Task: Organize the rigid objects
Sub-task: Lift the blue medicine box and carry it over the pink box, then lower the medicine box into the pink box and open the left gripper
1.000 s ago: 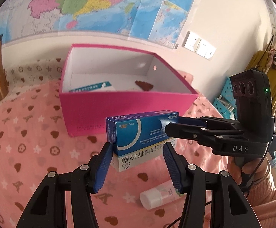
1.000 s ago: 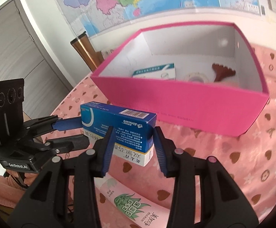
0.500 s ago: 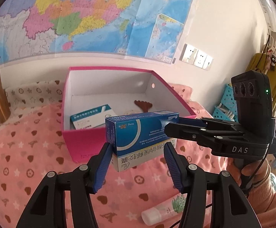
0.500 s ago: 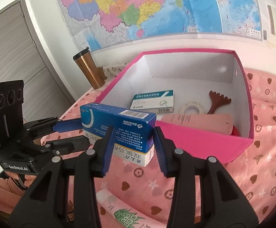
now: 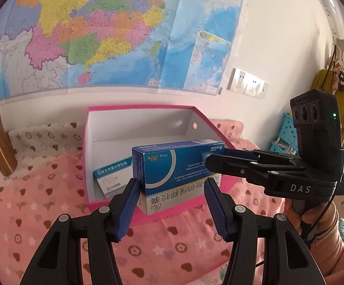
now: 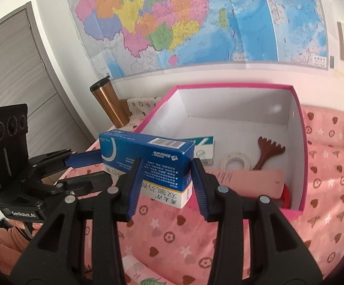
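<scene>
1. Since the earlier frame, both grippers have lifted the two stacked cartons off the pink patterned cloth [image 6: 326, 166]; more of the pink box's interior and of the wall map [image 5: 100, 35] now shows.
2. The blue carton [image 5: 172, 166] sits on the white carton [image 5: 165, 201], and both hang in the air at the near wall of the pink box [image 6: 300, 156].
3. The left gripper [image 5: 172, 204] has its fingers closed on one end of the stack.
4. The right gripper [image 6: 165, 185] has its fingers closed on the other end.
5. Inside the box lie a teal-and-white carton [image 6: 205, 147], a tape roll [image 6: 236, 163], a brown comb-like tool [image 6: 269, 154] and a flat pink piece [image 6: 250, 182].
6. A copper tumbler [image 6: 110, 104] stands beside the box, near the wall.
</scene>
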`<action>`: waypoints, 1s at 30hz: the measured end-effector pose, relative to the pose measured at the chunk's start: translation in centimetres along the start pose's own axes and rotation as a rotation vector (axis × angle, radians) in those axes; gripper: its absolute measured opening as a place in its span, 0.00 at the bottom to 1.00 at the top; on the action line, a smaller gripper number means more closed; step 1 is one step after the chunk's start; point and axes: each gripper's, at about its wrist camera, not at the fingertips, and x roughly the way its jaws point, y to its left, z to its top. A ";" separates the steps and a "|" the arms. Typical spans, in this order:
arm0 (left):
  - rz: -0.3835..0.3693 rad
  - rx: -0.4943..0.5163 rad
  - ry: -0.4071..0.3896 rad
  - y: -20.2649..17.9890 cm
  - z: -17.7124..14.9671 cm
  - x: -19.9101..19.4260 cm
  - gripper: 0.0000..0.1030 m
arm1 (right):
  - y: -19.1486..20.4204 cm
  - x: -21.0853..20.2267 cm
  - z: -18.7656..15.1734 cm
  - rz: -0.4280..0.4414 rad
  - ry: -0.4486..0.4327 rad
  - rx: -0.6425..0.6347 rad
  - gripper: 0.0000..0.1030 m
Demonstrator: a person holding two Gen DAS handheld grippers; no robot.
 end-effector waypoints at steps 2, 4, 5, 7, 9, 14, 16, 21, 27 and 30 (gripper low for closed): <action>0.004 -0.006 -0.001 0.4 0.4 0.2 0.55 | -0.2 0.3 0.6 0.003 -0.002 0.003 0.43; 0.005 -0.011 -0.001 0.7 0.9 0.5 0.55 | -0.3 0.7 1.1 0.002 -0.006 0.003 0.43; 0.006 -0.016 0.000 1.0 1.1 0.7 0.55 | -0.3 0.8 1.3 0.001 -0.007 0.003 0.43; 0.013 -0.023 0.002 1.4 1.5 1.0 0.55 | -0.4 1.3 1.7 0.002 -0.008 0.007 0.43; 0.019 -0.027 0.004 1.8 1.7 1.3 0.55 | -0.5 1.7 2.1 -0.002 -0.008 0.009 0.43; 0.025 -0.052 0.023 2.8 1.9 2.4 0.55 | -1.0 2.9 2.7 -0.003 0.002 0.024 0.43; 0.031 -0.057 0.031 3.0 2.0 2.9 0.55 | -1.2 3.4 2.8 0.000 0.014 0.034 0.43; 0.030 -0.085 0.060 4.0 1.9 4.1 0.55 | -1.9 4.7 2.9 -0.002 0.042 0.052 0.43; 0.046 -0.100 0.097 4.8 1.8 5.5 0.55 | -2.6 6.2 2.9 0.000 0.074 0.073 0.43; 0.050 -0.110 0.118 5.3 1.7 6.2 0.55 | -2.8 6.9 2.9 0.001 0.089 0.080 0.43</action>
